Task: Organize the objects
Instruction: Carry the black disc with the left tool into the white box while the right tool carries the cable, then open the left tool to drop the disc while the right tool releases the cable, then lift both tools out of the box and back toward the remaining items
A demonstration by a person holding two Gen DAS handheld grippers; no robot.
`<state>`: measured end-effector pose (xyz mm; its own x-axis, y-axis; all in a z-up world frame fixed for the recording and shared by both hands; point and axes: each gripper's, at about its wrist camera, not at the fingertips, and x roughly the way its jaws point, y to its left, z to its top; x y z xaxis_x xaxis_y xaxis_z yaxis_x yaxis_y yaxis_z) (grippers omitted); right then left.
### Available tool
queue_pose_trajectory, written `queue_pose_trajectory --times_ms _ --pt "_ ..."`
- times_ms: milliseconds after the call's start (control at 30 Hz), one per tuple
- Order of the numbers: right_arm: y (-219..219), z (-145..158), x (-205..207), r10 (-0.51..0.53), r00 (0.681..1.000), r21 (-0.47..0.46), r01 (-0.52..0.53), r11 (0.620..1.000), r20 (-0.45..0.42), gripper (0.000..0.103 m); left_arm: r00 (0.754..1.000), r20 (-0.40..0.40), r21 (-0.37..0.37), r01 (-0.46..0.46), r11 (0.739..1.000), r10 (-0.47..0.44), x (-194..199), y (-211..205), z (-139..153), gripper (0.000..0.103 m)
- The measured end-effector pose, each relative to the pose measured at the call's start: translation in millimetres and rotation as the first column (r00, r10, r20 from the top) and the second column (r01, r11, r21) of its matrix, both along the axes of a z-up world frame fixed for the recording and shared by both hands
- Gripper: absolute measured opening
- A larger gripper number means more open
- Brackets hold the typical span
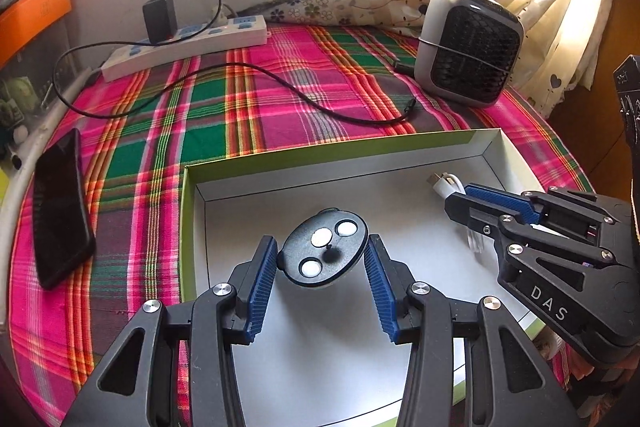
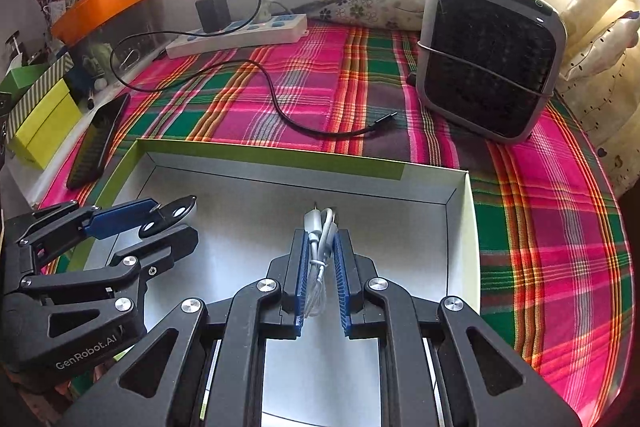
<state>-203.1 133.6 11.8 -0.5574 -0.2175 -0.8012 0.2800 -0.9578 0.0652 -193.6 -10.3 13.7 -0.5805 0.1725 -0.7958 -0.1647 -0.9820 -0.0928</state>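
Observation:
A shallow white box with a green rim (image 1: 320,151) (image 2: 280,157) lies on the plaid cloth. My left gripper (image 1: 322,247) is shut on a black round disc with three white dots (image 1: 325,253), held over the box's left half; it also shows in the right wrist view (image 2: 168,215). My right gripper (image 2: 322,239) is shut on a bundled white USB cable (image 2: 320,227), over the box's right half. The right gripper (image 1: 468,199) and the white cable (image 1: 448,183) also show in the left wrist view.
A black phone (image 1: 60,211) (image 2: 100,141) lies left of the box. A loose black cable (image 1: 280,87) (image 2: 280,115) runs from a charger on a white power strip (image 1: 188,45) (image 2: 240,33). A grey fan heater (image 1: 468,47) (image 2: 488,59) stands at the back right.

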Motion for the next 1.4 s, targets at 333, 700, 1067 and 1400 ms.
queue_pose_trajectory --times_ms 333,700,1067,1400 --pt "0 -1 -2 -0.002 1.0 0.012 0.002 1.0 0.002 0.014 1.0 0.008 -0.025 0.003 1.0 -0.003 -3 3 -2 0.043" --pt "4 -4 -1 -0.03 1.0 0.001 0.03 1.0 0.008 0.03 1.0 0.008 -0.013 -0.002 1.0 0.002 -4 1 -1 0.044" --pt "8 5 8 -0.046 0.999 -0.016 0.046 0.999 -0.007 0.045 1.0 -0.01 0.011 -0.013 1.0 0.013 8 -2 5 0.047" --pt "10 19 31 -0.053 0.997 -0.01 0.053 0.999 -0.053 0.045 0.998 -0.062 0.011 -0.017 1.0 0.018 33 -6 23 0.047"
